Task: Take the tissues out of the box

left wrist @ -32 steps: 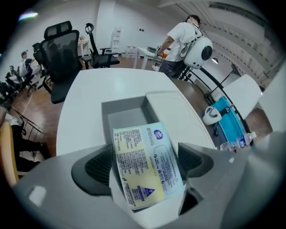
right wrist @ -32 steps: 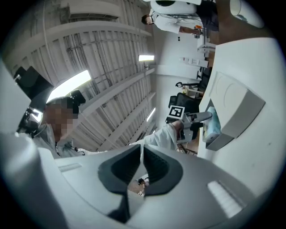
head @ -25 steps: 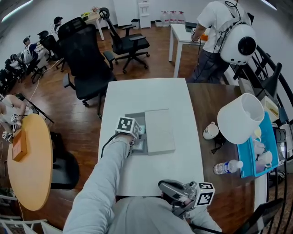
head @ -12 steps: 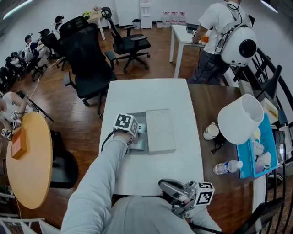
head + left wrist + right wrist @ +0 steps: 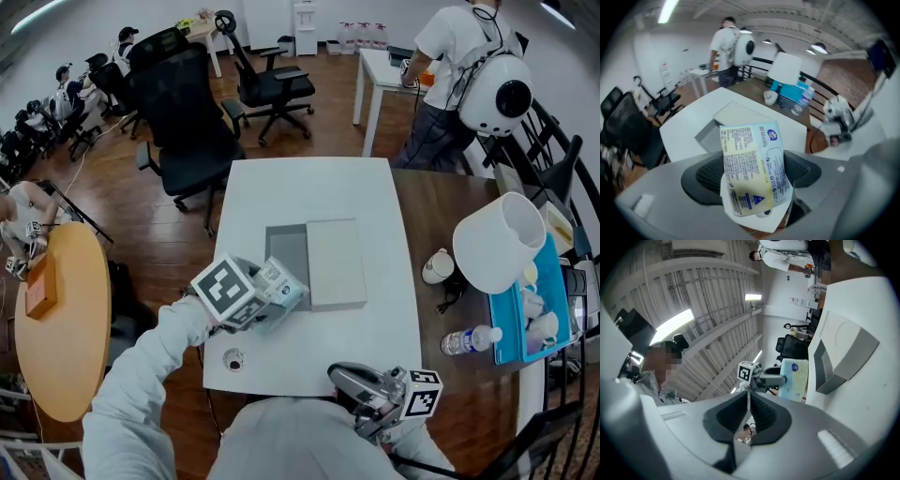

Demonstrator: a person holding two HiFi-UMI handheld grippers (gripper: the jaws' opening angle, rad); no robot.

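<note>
A flat grey box (image 5: 286, 251) lies mid-table, its lid (image 5: 336, 262) slid to the right so the left part stands uncovered. My left gripper (image 5: 272, 296) hangs above the table's near-left area, shut on a printed pack of tissues (image 5: 284, 285). In the left gripper view the pads press both sides of the pack (image 5: 754, 173), and the box (image 5: 712, 133) lies beyond it. My right gripper (image 5: 342, 379) rests low by the table's near edge, jaws together, empty. The right gripper view shows the lifted pack (image 5: 793, 379) and the box (image 5: 839, 362).
On the brown table to the right stand a white lamp shade (image 5: 497, 242), a cup (image 5: 436, 267), a water bottle (image 5: 469, 339) and a blue tray (image 5: 525, 309). A small round thing (image 5: 233, 360) lies near the white table's front-left corner. Office chairs (image 5: 187, 122) stand behind.
My left gripper has come up out of the box and drawn back toward the near left, carrying the tissue pack. The right gripper has stayed put.
</note>
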